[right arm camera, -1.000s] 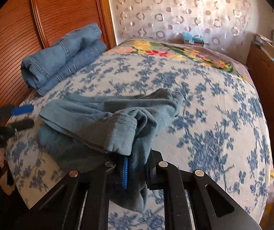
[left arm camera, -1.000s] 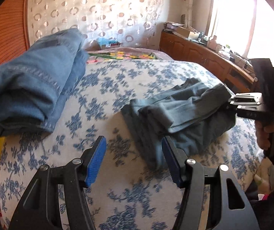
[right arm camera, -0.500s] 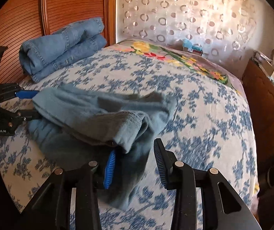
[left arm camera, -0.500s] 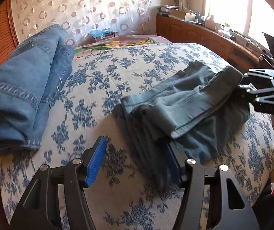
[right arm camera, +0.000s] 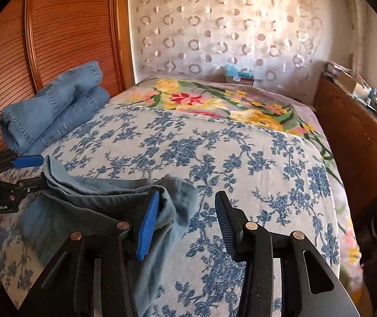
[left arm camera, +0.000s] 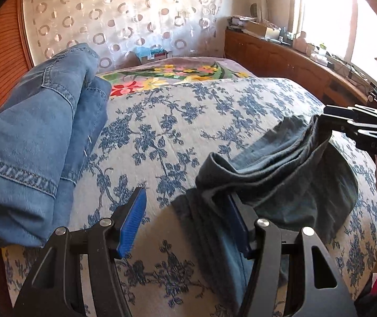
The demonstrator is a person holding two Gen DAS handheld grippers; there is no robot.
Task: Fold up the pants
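Observation:
Grey-blue pants (left arm camera: pixel 280 174) lie bunched in loose folds on the flowered bedspread (left arm camera: pixel 167 132), near the bed's front edge. My left gripper (left arm camera: pixel 185 224) is open; its right finger (left arm camera: pixel 237 224) presses against the pants' left end, the left finger over bare bedspread. In the right wrist view the pants (right arm camera: pixel 88 200) lie at lower left. My right gripper (right arm camera: pixel 185 224) is open, its left finger (right arm camera: pixel 148 224) against the pants' right end, nothing between the jaws. Each gripper shows in the other's view, the right one (left arm camera: pixel 359 129) and the left one (right arm camera: pixel 17 169).
A folded pair of light blue jeans (left arm camera: pixel 35 137) lies at the bed's left side by the wooden headboard (right arm camera: pixel 43 39). A floral blanket (right arm camera: pixel 214 103) covers the far end. A wooden sideboard (left arm camera: pixel 294 66) with clutter runs along the right under the window.
My right gripper let go of the pants' end and opened wide. My left gripper moved closer, its right finger now against the pants' left end. The pants have settled lower on the bed.

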